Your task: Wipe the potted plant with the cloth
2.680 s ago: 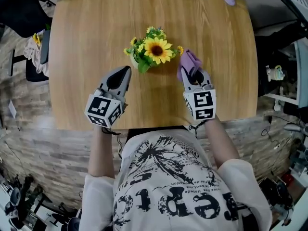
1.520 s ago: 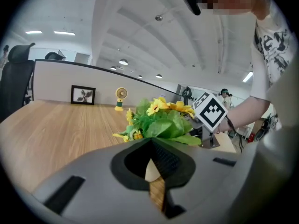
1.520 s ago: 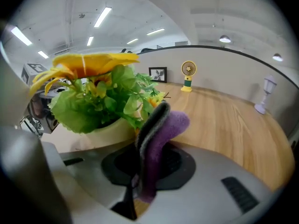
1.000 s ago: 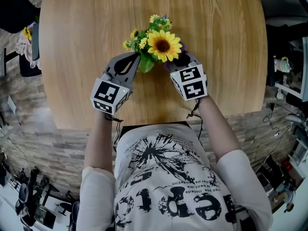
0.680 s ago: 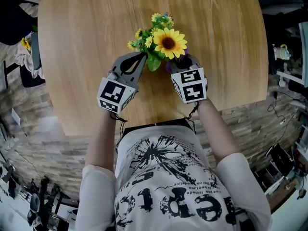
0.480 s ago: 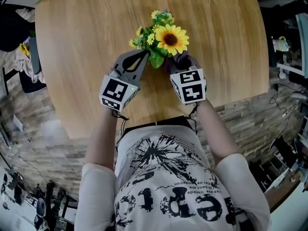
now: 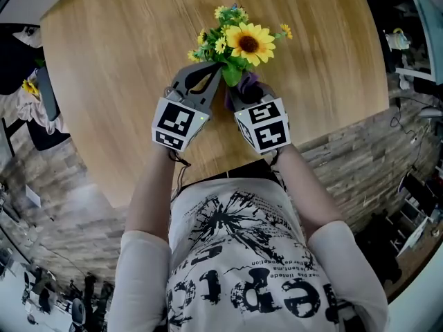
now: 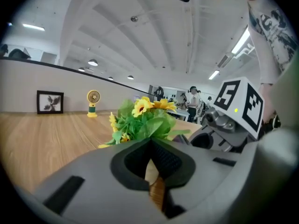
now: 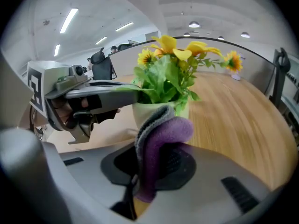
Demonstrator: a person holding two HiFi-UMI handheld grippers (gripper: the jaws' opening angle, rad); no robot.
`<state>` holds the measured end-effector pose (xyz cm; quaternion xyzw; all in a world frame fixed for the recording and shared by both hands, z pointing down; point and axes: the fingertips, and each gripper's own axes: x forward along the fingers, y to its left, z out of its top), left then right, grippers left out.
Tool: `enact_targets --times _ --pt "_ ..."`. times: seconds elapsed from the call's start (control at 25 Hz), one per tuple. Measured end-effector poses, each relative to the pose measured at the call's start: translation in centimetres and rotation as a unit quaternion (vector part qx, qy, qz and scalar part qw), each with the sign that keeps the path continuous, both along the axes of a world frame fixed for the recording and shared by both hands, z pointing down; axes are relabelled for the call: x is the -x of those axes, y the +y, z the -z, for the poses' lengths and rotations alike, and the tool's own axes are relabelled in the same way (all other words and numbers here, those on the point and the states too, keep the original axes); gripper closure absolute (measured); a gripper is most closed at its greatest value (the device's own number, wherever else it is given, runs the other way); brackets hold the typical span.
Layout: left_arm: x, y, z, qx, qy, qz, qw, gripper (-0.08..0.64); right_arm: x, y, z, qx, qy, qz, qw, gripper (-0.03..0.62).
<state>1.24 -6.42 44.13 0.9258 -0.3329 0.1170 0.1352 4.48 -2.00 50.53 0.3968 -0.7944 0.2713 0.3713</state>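
Observation:
The potted plant (image 7: 243,41), a sunflower with small yellow blooms and green leaves in a pale pot (image 9: 152,113), stands on the wooden table (image 7: 118,61). My right gripper (image 7: 240,97) is shut on a folded purple cloth (image 9: 161,141). It holds the cloth just in front of the pot, low on the side facing me. My left gripper (image 7: 217,69) is shut, and its tips reach into the green leaves (image 8: 147,125) on the plant's left. I see nothing clearly pinched between the left jaws. In the right gripper view the left gripper (image 9: 100,94) reaches in from the left.
A small yellow fan (image 8: 93,102) and a framed picture (image 8: 50,101) stand at the far side of the table. A small purple object (image 9: 236,73) sits far off on the wood. The table's near edge runs just below both marker cubes.
Both grippers have drawn in on the plant. The right one slid left with the cloth to the front of the pot, and the left one's tips turned into the leaves.

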Motion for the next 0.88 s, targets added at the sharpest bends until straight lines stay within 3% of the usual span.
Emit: enact_targets --times 0.2,0.48,0.88 --pt "0.2 0.2 0.0 0.004 0.016 -0.015 0.9998 0.558 1.6 0.8 0.0 0.006 -0.008 -0.006 1.0 0.52" --pt "0.4 0.3 -0.1 0.005 0.022 -0.037 0.9991 0.558 6.2 3.5 0.1 0.009 -0.039 0.067 0.997 0.52" --pt "0.6 0.5 -0.2 0.011 0.017 -0.025 0.9995 0.558 -0.1 3.1 0.9 0.025 -0.004 0.021 0.999 0.52"
